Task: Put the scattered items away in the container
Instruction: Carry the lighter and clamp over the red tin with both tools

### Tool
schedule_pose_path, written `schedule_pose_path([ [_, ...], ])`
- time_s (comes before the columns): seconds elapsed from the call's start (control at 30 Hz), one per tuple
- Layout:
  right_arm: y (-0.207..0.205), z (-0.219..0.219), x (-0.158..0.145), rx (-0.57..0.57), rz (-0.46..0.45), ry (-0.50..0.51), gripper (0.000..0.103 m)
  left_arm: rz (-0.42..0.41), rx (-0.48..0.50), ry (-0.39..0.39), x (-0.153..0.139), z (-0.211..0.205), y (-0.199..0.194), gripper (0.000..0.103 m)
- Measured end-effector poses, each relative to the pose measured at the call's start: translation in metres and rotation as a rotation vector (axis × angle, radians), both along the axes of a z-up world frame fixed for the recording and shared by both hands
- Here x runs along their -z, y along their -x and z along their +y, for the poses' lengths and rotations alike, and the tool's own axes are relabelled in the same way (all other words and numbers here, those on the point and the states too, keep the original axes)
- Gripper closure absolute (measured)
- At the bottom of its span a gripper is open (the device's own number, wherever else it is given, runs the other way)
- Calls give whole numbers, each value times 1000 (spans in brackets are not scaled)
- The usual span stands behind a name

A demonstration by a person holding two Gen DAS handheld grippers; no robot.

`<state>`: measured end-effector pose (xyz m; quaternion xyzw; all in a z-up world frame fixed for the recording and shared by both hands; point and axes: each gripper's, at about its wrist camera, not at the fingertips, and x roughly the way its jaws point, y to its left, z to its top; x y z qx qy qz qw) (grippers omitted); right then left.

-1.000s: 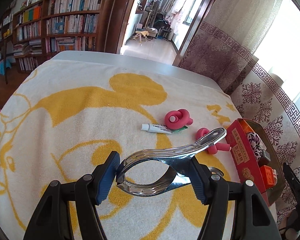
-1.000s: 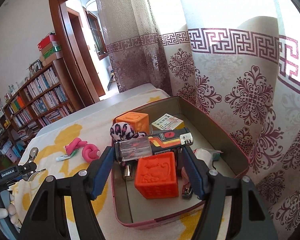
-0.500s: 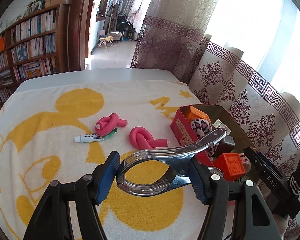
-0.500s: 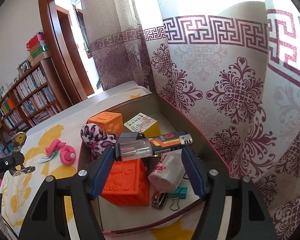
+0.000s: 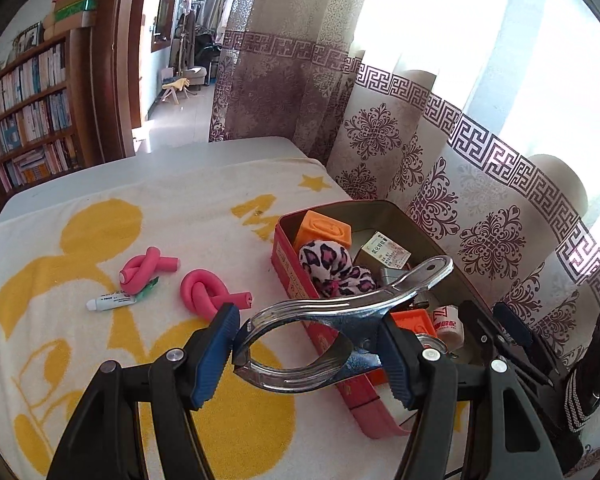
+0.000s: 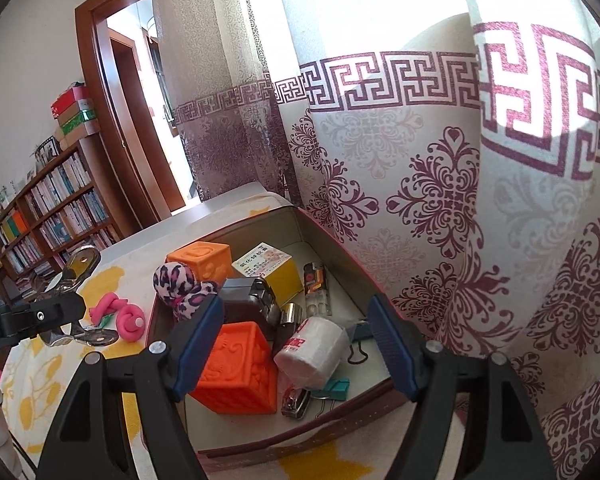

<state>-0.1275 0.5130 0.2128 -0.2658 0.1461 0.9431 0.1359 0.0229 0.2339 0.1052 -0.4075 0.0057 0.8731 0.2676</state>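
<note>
Chrome steel clamp (image 5: 332,332), pinched in the left gripper (image 5: 308,348) at the red tin's (image 5: 288,264) near-left wall, should clear the rim before release, while the empty right gripper (image 6: 296,344), jaws opening, hangs above the lighter (image 6: 316,284) lying inside.

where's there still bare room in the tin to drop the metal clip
Bare floor shows along the tin's far wall, between the yellow box and the lighter. The near end is crowded: orange cube, white roll, binder clips. The clip sits in the left gripper.
</note>
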Motion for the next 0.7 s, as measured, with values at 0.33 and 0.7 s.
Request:
schedule_pose_path([
  [0.33,-19,12,7,35,4,6,25,-25,108,2,-1,57,7,35],
  [0.7,-23,18,10,42,0,18,24,-63,134,15,13,72,9,17],
])
